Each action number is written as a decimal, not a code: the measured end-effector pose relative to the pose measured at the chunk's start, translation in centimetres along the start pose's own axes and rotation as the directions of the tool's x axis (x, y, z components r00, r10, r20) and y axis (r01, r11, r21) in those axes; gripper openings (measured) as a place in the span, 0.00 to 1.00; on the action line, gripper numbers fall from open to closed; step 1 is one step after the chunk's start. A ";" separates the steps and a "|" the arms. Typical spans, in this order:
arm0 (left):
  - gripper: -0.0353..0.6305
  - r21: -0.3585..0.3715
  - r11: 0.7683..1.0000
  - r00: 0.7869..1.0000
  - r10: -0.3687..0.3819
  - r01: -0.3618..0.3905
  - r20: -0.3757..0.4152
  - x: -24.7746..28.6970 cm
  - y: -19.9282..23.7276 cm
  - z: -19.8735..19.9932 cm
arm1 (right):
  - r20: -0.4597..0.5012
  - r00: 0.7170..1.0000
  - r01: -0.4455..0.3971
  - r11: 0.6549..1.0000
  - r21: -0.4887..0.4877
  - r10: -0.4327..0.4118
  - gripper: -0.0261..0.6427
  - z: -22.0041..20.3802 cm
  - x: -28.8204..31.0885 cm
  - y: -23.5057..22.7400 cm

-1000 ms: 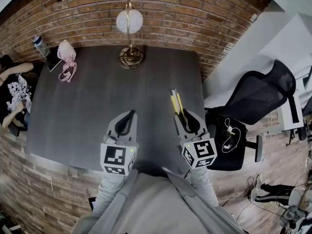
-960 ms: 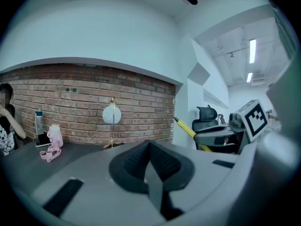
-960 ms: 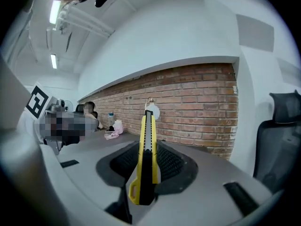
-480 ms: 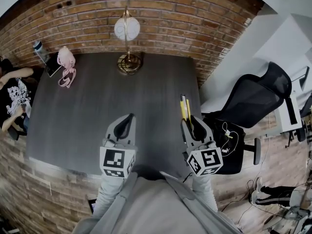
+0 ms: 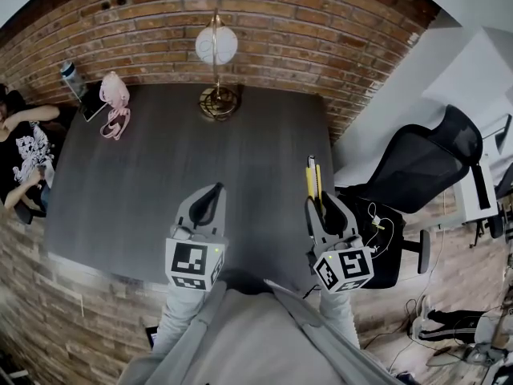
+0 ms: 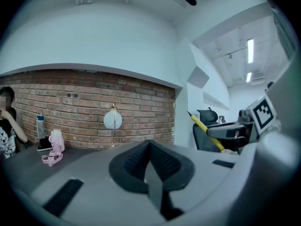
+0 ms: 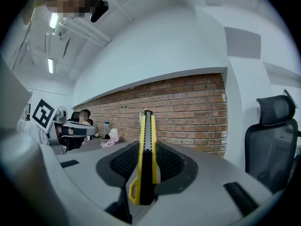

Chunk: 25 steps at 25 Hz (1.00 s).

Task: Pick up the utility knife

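Note:
The utility knife (image 5: 313, 178) is yellow and black, long and slim. My right gripper (image 5: 322, 205) is shut on its handle, and the blade end sticks out ahead over the dark table's (image 5: 160, 175) right edge, off the surface. In the right gripper view the knife (image 7: 146, 140) stands upright between the ribbed pads (image 7: 167, 161). My left gripper (image 5: 210, 197) hovers over the table's near side, shut with nothing in it; its pads (image 6: 162, 164) meet. The left gripper view shows the knife (image 6: 206, 132) off to the right.
A globe lamp (image 5: 216, 48) on a brass base stands at the table's far edge by the brick wall. A pink item (image 5: 112, 104) and a bottle (image 5: 70, 75) lie at the far left, near a seated person (image 5: 20, 147). Black office chairs (image 5: 421, 167) stand to the right.
My right gripper has carried the knife to the right and upward, from over the table toward its right edge. The left gripper has stayed put.

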<state>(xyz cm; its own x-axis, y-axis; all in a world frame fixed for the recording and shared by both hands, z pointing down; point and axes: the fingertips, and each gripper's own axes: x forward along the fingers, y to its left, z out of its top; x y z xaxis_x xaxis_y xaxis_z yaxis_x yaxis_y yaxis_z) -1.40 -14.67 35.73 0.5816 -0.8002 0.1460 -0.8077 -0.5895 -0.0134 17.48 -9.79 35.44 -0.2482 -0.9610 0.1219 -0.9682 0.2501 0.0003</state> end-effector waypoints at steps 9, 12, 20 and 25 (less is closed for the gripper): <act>0.08 -0.009 1.000 1.000 0.009 -0.009 -0.001 -0.1 0.7 -0.3 | 0.009 1.000 -0.008 1.000 0.013 0.008 0.23 0.2 0.5 0.6; 0.08 -0.010 1.000 1.000 0.009 -0.009 -0.003 -0.1 1.0 -0.3 | 0.010 1.000 -0.010 1.000 0.010 0.010 0.23 0.3 0.7 0.9; 0.08 -0.017 1.000 1.000 0.013 -0.013 -0.011 0.3 1.6 -0.6 | 0.003 1.000 -0.012 1.000 0.011 0.012 0.23 0.2 1.2 0.8; 0.08 -0.021 1.000 1.000 0.014 -0.015 -0.020 0.8 1.8 -1.0 | 0.000 1.000 -0.017 1.000 0.024 0.017 0.23 -0.1 1.7 0.7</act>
<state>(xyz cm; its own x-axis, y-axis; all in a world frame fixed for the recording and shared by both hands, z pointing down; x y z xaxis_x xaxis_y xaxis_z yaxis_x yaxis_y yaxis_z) -2.47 -16.20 36.75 0.5680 -0.8062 0.1654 -0.8180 -0.5751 0.0056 16.42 -11.22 35.69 -0.2643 -0.9567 0.1223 -0.9644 0.2631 -0.0256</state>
